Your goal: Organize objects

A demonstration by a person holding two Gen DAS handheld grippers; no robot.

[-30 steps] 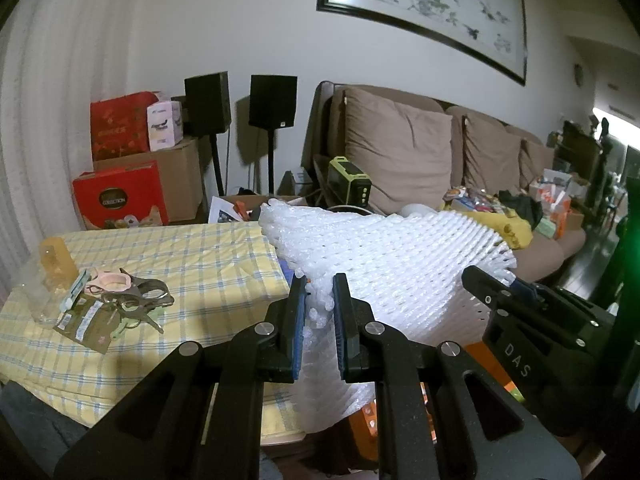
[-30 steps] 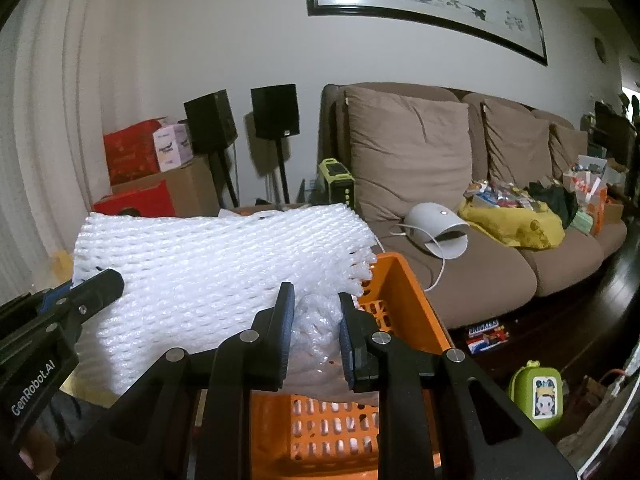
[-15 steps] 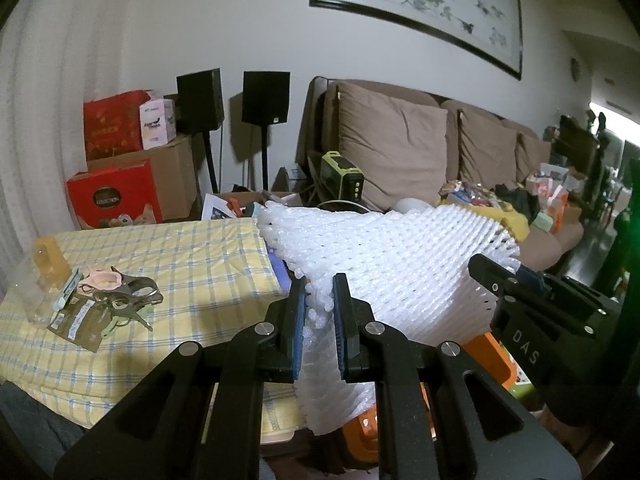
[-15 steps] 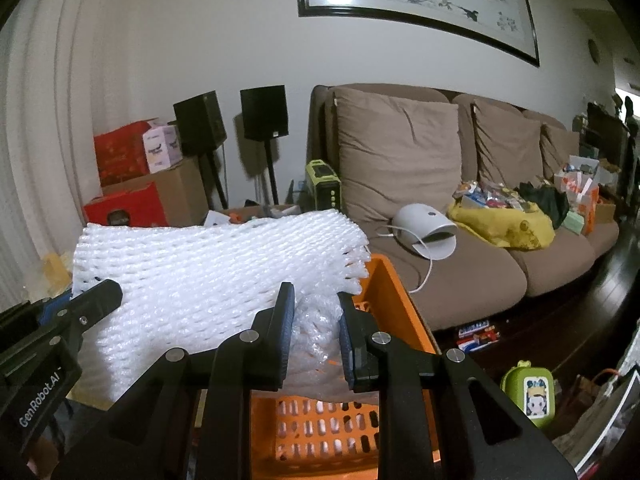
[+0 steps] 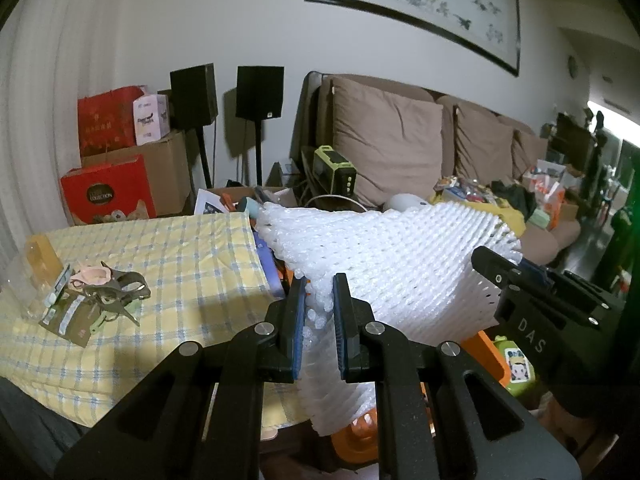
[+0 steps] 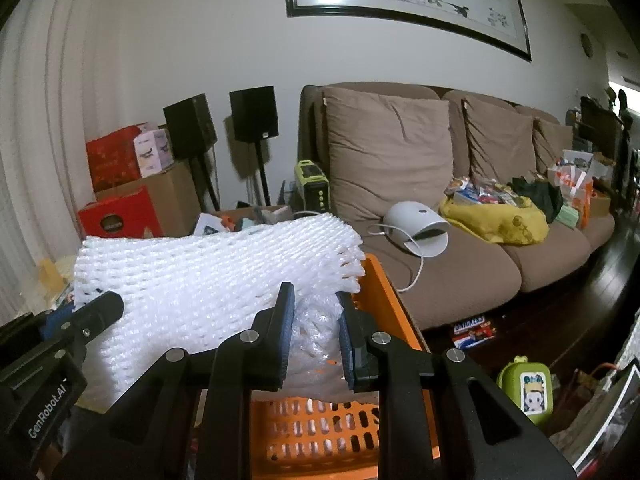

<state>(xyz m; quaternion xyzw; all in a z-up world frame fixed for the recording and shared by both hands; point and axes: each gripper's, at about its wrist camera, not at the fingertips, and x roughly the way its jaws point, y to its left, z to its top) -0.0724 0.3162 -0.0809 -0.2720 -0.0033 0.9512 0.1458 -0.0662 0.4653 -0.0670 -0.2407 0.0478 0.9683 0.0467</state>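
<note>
Both tongs, left [image 5: 320, 300] and right [image 6: 316, 312], are clamping 1 white foam-net sheet [image 5: 400, 264], holding it above the orange basket [image 6: 384, 304]. Risk: the springy mesh is slipping from either pinch, sagging outside the basket.

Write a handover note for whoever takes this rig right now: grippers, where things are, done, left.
Left gripper: shut on one corner of the white foam net.
Right gripper: shut on the opposite corner; the net hangs stretched between them.
Orange crate: directly below the net.
Table: scissors and small items remain.
Done: net lifted.
Left: probably lower the net into the crate, release, then sort the table.
</note>
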